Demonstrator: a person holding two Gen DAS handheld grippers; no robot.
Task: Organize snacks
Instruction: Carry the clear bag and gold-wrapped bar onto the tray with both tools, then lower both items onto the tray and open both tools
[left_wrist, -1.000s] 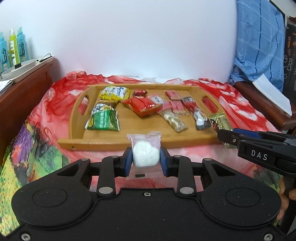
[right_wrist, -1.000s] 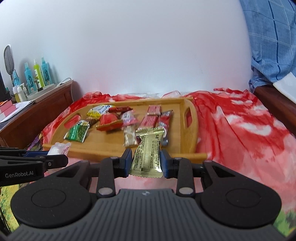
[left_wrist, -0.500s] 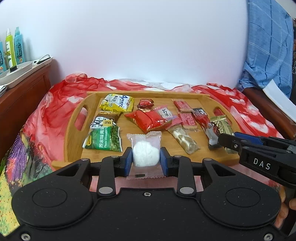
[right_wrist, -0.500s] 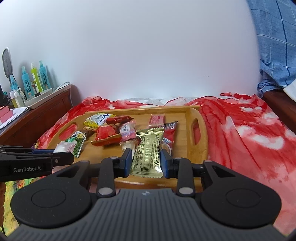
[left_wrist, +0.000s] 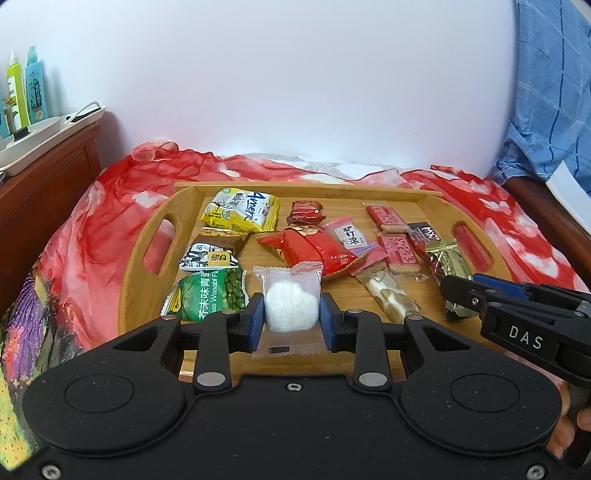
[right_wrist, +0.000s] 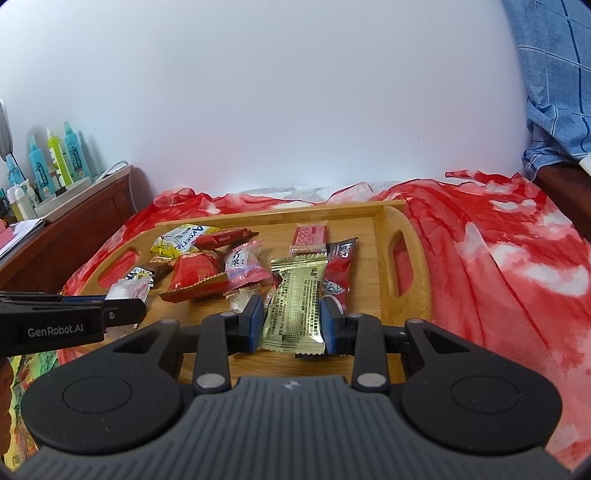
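Observation:
A wooden tray (left_wrist: 133, 280) (right_wrist: 413, 258) lies on a red patterned cloth and carries several snack packets. My left gripper (left_wrist: 291, 317) is shut on a clear packet with a white round snack (left_wrist: 291, 306), held over the tray's near edge. My right gripper (right_wrist: 293, 321) is shut on a gold foil packet (right_wrist: 295, 302), also over the tray's near part. In the left wrist view the right gripper (left_wrist: 461, 295) reaches in from the right with the gold packet (left_wrist: 448, 258). The left gripper (right_wrist: 122, 310) shows in the right wrist view with the white packet (right_wrist: 127, 290).
On the tray lie a green wasabi pea bag (left_wrist: 207, 295), a yellow packet (left_wrist: 240, 212), red wrappers (left_wrist: 310, 247) and a red stick packet (right_wrist: 338, 269). A wooden cabinet (left_wrist: 44, 173) with bottles (left_wrist: 26, 88) stands left. Blue checked cloth (left_wrist: 550, 92) hangs at right.
Both grippers have moved forward toward and over the tray's near edge, each keeping its packet. The tray looms larger in both views.

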